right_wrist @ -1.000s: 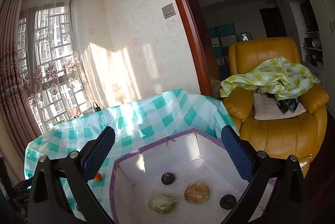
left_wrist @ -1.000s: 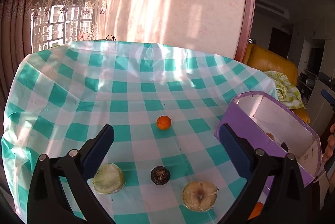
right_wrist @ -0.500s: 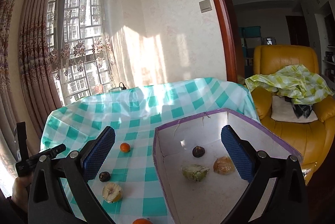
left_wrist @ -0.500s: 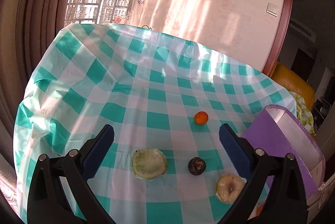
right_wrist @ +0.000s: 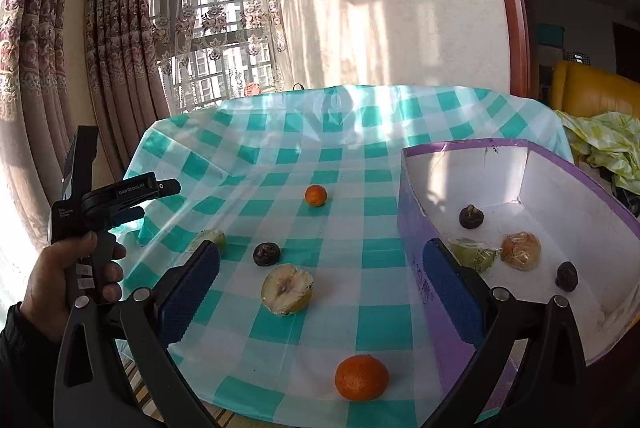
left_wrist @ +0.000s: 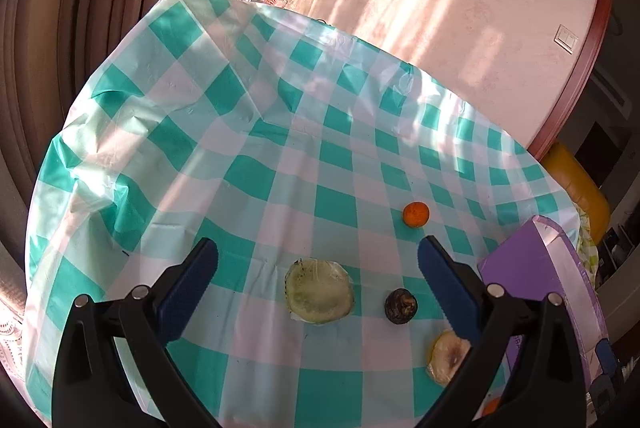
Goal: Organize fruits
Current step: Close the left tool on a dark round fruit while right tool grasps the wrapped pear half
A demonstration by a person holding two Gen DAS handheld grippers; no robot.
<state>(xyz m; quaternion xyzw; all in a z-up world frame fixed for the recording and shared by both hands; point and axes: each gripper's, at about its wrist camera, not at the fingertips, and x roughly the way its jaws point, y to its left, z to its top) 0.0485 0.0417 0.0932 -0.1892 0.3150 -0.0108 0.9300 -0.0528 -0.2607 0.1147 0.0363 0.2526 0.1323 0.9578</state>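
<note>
In the left wrist view my left gripper (left_wrist: 318, 252) is open and empty above a wrapped green fruit half (left_wrist: 319, 291). A dark round fruit (left_wrist: 401, 306), a wrapped pale fruit half (left_wrist: 447, 351) and a small orange (left_wrist: 415, 214) lie to its right. In the right wrist view my right gripper (right_wrist: 320, 260) is open and empty over the pale half (right_wrist: 287, 289). A big orange (right_wrist: 361, 377) lies near the front edge. The purple box (right_wrist: 416, 228) on the right holds two dark fruits (right_wrist: 471, 216) and two wrapped fruits (right_wrist: 520, 251).
The table wears a green-and-white checked cloth (left_wrist: 256, 156). The purple box (left_wrist: 536, 268) stands at the table's right side. Curtains and a window are behind on the left. A yellow armchair (right_wrist: 592, 88) with a cloth stands to the right.
Both grippers have swung left. The left one now faces the green half. The right one has turned from the box to the fruits on the cloth.
</note>
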